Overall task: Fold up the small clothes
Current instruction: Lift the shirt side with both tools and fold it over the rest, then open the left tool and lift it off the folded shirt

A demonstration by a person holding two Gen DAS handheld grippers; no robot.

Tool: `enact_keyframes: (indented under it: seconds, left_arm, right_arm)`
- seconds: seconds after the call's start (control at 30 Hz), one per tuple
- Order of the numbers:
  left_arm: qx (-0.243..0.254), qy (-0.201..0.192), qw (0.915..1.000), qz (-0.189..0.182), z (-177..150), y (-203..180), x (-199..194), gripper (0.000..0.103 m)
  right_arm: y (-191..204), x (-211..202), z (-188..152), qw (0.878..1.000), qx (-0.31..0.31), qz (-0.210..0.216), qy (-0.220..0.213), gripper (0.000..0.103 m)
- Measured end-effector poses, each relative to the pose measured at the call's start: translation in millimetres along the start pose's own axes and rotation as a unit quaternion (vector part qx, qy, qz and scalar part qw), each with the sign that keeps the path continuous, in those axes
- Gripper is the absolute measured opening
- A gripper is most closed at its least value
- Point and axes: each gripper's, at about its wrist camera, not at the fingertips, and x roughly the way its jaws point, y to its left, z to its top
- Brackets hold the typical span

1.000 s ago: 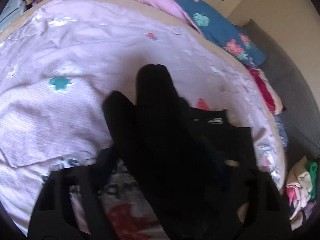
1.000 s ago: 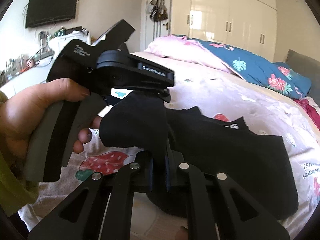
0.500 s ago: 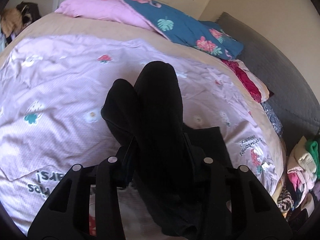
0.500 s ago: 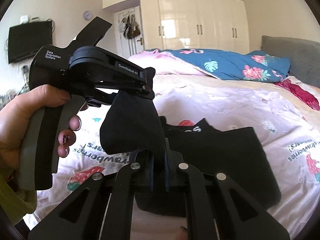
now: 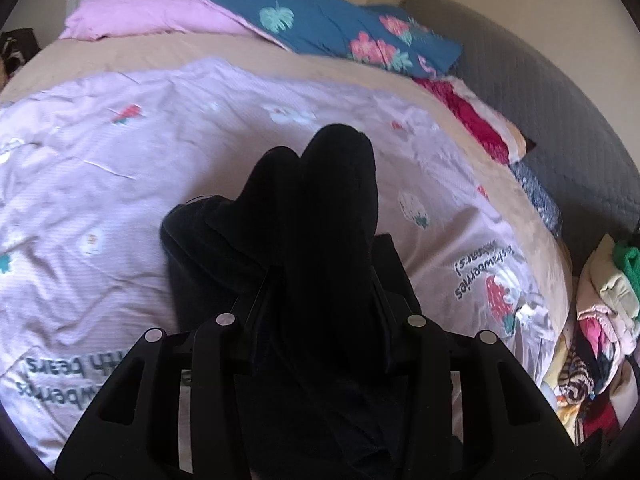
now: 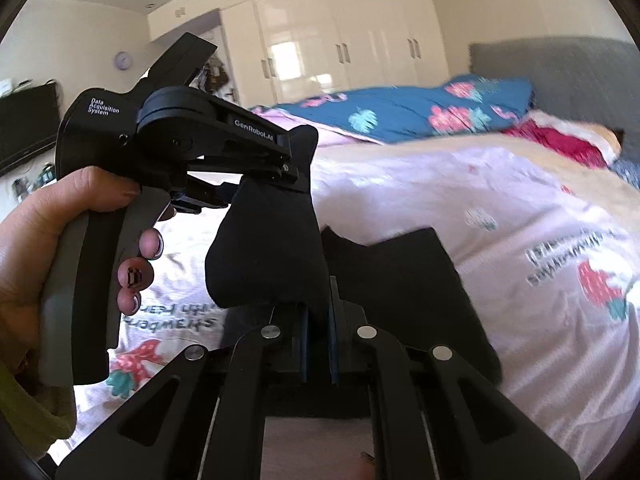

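A: What does the right wrist view give that the left lacks?

B: The room: glossy cream wardrobes (image 6: 344, 48), a dark television (image 6: 24, 124), and the left gripper (image 6: 294, 176) from the side, held in the person's hand (image 6: 48, 248). The left view shows a clothes heap (image 5: 600, 320) off the bed's edge instead.

A: The surface?

B: A bed under a wrinkled pink quilt (image 5: 100, 184) printed with strawberries, a teal floral pillow (image 5: 332, 24) and a grey quilted headboard (image 5: 540, 120) behind.

A: And the grippers?

B: Both are clenched on the black garment (image 6: 264, 248), soft and matte. It is bunched and lifted between them, its lower part draped flat on the quilt. The right gripper (image 6: 318, 320) pinches a fold.
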Motion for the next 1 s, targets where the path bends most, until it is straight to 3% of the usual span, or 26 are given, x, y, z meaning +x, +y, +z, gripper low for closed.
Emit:
enact_keyframes:
  seconds: [0.2, 0.43, 0.5, 0.67, 0.8, 0.83, 0.87, 0.93, 1.0]
  left_arm:
    - [0.025, 0.045, 0.9987, 0.000, -5, -34, 49, 0.033]
    - [0.039, 0.088, 0.9954, -0.002, -14, -60, 94, 0.034]
    - [0.038, 0.093, 0.9949, -0.006, -16, -62, 98, 0.039]
    - [0.028, 0.100, 0.9934, -0.049, -15, -63, 99, 0.070]
    - [0.020, 0.079, 0.9938, -0.075, -12, -57, 79, 0.077]
    - [0.017, 0.070, 0.9944, -0.077, -11, -53, 71, 0.078]
    - [0.018, 0.062, 0.9950, -0.076, -11, -50, 66, 0.079]
    - [0.020, 0.035, 0.9978, -0.053, -13, -33, 47, 0.082]
    - [0.016, 0.019, 0.9993, -0.026, -19, -13, 33, 0.083]
  right_arm:
    - [-40, 8, -15, 0.996, 0.073, -0.011, 0.048, 0.007]
    - [-80, 20, -35, 0.979, 0.173, 0.011, 0.105, 0.008]
    - [-87, 22, -39, 0.975, 0.186, 0.014, 0.118, 0.011]
    - [-104, 25, -50, 0.961, 0.234, 0.043, 0.143, 0.018]
    - [-107, 27, -44, 0.955, 0.238, 0.078, 0.156, 0.032]
    - [-107, 28, -43, 0.954, 0.239, 0.088, 0.159, 0.039]
    - [-107, 30, -40, 0.951, 0.241, 0.105, 0.163, 0.054]
    - [-109, 32, -32, 0.945, 0.248, 0.132, 0.166, 0.072]
    - [-111, 36, -18, 0.946, 0.243, 0.137, 0.164, 0.081]
